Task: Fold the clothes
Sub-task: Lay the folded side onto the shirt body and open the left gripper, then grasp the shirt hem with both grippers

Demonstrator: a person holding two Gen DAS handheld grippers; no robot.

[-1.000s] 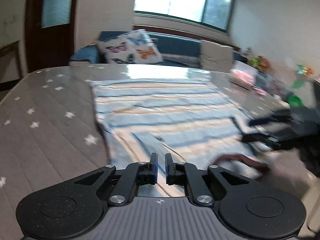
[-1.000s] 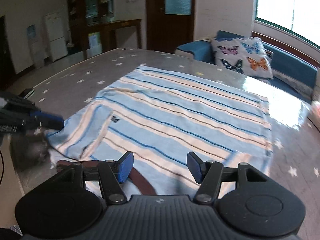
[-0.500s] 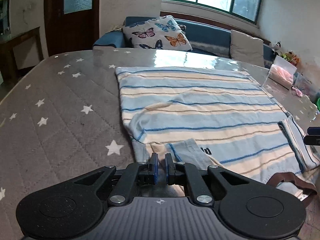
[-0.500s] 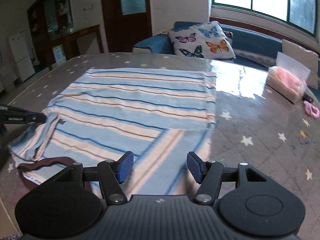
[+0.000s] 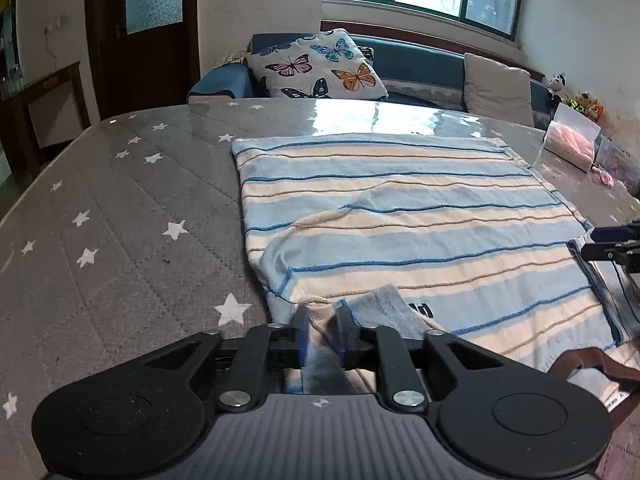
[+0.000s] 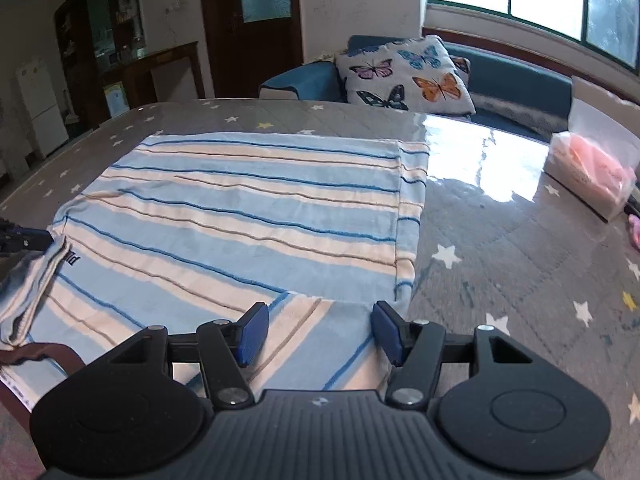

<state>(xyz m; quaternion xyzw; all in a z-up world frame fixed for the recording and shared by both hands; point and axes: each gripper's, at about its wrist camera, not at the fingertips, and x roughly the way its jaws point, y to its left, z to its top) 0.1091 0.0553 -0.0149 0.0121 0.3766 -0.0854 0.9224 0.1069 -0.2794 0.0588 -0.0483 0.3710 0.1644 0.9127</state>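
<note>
A blue, white and cream striped garment (image 5: 400, 224) lies spread on the grey star-patterned table (image 5: 120, 220); it also shows in the right wrist view (image 6: 240, 220). My left gripper (image 5: 323, 330) is shut on the garment's near left sleeve, whose cloth sits between the blue pads. My right gripper (image 6: 316, 330) is open, its fingers straddling the near right sleeve (image 6: 312, 344) just above the cloth. The right gripper's tip shows at the right edge of the left wrist view (image 5: 612, 240). The brown collar (image 5: 588, 364) lies at the near edge.
A clear bag with pink contents (image 6: 592, 168) sits on the table's far right. A blue sofa with a butterfly cushion (image 5: 320, 66) stands behind the table. A dark wooden door (image 6: 250, 28) and cabinets are at the back left.
Both grippers have swung to face the sofa squarely. The left gripper's pads have parted slightly with sleeve cloth between them. The right gripper has come down over the right sleeve, still open.
</note>
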